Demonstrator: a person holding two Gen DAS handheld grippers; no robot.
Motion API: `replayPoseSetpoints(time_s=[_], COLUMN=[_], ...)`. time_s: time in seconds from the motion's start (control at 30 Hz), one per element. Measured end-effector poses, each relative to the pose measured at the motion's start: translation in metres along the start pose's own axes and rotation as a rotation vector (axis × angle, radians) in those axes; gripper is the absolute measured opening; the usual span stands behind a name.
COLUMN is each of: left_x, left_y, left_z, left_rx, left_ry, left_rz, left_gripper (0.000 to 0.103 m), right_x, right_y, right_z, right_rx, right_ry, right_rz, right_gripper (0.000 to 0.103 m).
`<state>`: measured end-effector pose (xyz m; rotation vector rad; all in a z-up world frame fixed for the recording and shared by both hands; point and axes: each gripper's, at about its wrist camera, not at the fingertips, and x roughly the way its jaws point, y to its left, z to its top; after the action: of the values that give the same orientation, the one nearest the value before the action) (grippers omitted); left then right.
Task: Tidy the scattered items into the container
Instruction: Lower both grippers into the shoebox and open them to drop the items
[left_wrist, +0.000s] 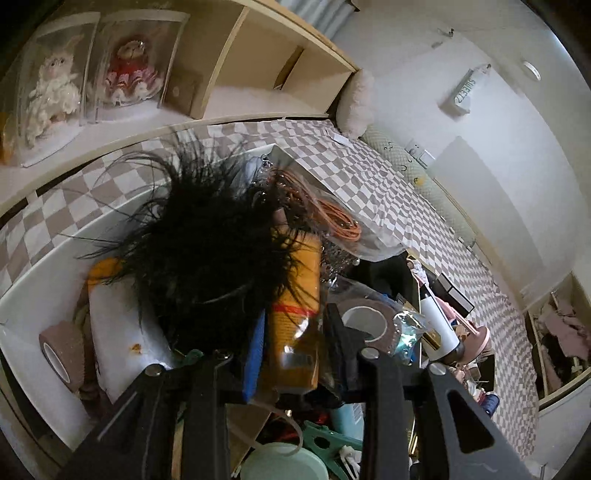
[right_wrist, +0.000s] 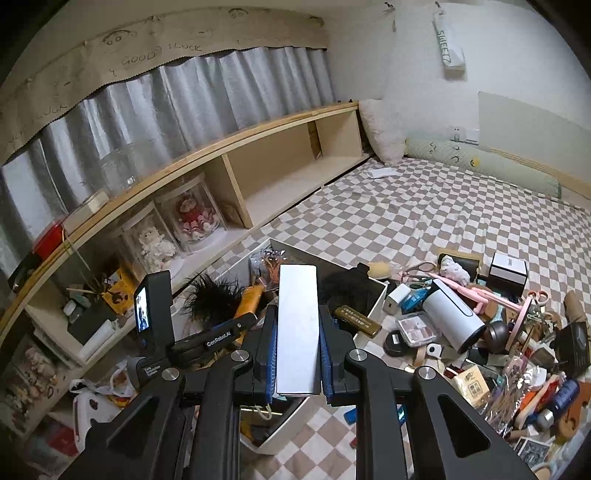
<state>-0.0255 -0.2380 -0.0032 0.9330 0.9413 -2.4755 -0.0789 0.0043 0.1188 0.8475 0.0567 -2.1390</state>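
My left gripper (left_wrist: 295, 343) is shut on an orange packet (left_wrist: 295, 280) in clear wrap. A black feathery tuft (left_wrist: 207, 240) spreads from the packet's top. It hangs over the white container (left_wrist: 37, 284), which holds tape rolls, an orange cord and other items. In the right wrist view the left gripper (right_wrist: 236, 325) holds the same orange packet (right_wrist: 251, 299) above the white container (right_wrist: 378, 299). My right gripper (right_wrist: 298, 365) is shut on a flat white rectangular box (right_wrist: 298, 325), held just in front of the container.
Scattered items cover the checkered bed sheet (right_wrist: 424, 221) at right: a white cylinder (right_wrist: 454, 317), a pink stand (right_wrist: 480, 295), a black-and-white box (right_wrist: 508, 269), small boxes and bottles. A wooden shelf (right_wrist: 258, 162) with dolls in clear cases runs along the left.
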Motion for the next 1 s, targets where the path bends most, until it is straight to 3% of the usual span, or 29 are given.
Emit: replayPoseSetpoints(time_s=[0.03,0.4,0.53,1.0], left_x=[-0.001,-0.014,-0.021,-0.022], left_y=[0.001,0.003,0.003,0.007], left_z=[0.0,0.002,0.003,-0.004], left_rx=[-0.005,-0.019,0.001,0.05], left_ry=[0.001,-0.004,-0.019,-0.009], left_rz=[-0.007,-0.048,-0.044,-0.02], left_gripper=[0.053,0.054,0.061,0.061], right_x=[0.001,0.02,0.035,0.082], right_y=[0.001,0.01,0.012,0.008], right_z=[0.0,-0.006,-0.012,-0.026], right_rx=[-0.001,-0.009,0.0,0.059], right_ry=[0.004,0.055,0.092,0.173], right_rz=[0.001,0.019,0.032,0.038], right_gripper=[0.02,0.02,0.02,0.02])
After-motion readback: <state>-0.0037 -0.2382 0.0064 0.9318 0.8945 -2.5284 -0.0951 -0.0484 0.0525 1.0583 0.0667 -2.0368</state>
